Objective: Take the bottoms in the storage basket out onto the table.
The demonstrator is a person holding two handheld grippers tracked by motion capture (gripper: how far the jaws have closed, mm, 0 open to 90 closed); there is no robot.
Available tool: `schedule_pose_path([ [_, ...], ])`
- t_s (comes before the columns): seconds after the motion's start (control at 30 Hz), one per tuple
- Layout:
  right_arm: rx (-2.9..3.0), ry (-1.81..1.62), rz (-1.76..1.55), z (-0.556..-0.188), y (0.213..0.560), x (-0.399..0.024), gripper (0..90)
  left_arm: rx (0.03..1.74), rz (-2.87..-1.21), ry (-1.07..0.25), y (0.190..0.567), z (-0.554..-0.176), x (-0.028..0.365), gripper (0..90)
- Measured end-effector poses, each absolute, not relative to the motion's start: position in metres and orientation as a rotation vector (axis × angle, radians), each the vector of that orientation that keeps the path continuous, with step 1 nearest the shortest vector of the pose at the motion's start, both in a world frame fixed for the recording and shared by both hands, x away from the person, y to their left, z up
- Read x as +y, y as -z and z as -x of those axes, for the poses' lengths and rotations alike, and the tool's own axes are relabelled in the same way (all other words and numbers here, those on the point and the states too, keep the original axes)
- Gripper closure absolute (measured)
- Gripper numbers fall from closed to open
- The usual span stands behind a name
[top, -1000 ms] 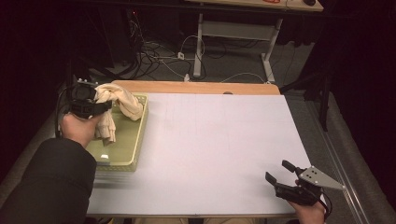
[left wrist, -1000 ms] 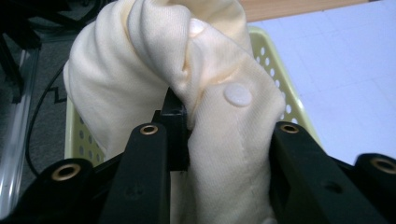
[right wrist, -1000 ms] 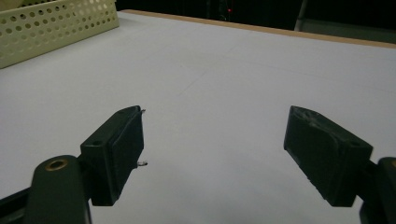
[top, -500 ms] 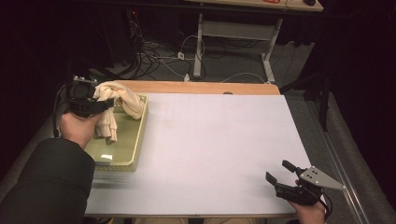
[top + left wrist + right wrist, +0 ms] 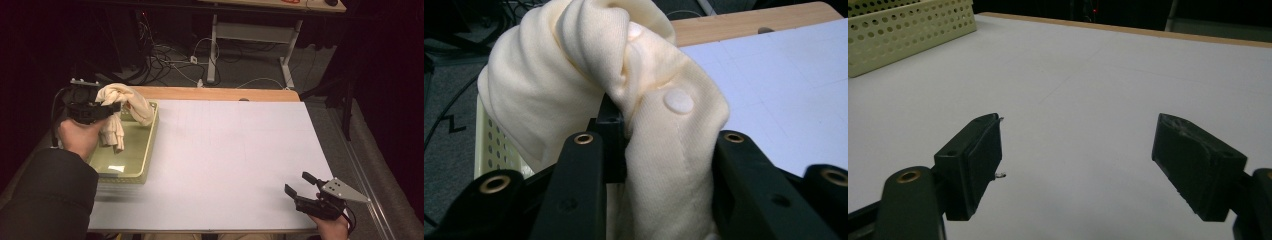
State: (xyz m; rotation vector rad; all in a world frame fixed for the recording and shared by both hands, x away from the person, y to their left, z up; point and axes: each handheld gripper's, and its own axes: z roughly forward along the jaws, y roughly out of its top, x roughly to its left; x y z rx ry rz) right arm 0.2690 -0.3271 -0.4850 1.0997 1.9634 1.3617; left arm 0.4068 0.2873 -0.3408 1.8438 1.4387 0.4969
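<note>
Black jaws of the right gripper (image 5: 300,187) stand spread with nothing between them, low over the white desk (image 5: 235,150) at its near right corner. At the far left edge, the left gripper (image 5: 107,106) pinches a cream cloth (image 5: 120,107), which hangs above the pale perforated basket (image 5: 145,160).

The left claw (image 5: 116,106) is lifting the cream garment (image 5: 120,107) higher out of the perforated basket (image 5: 145,155). More of the cloth is hanging free now.
</note>
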Motion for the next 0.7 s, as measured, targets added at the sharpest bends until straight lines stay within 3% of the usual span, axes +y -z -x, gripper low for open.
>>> schedule_pose_path([
  [0.7,1.960,-1.375,-1.114,-0.269,0.485,-0.328,20.4,1.318,-1.817,-0.516,0.314,-0.393,0.277,66.8],
])
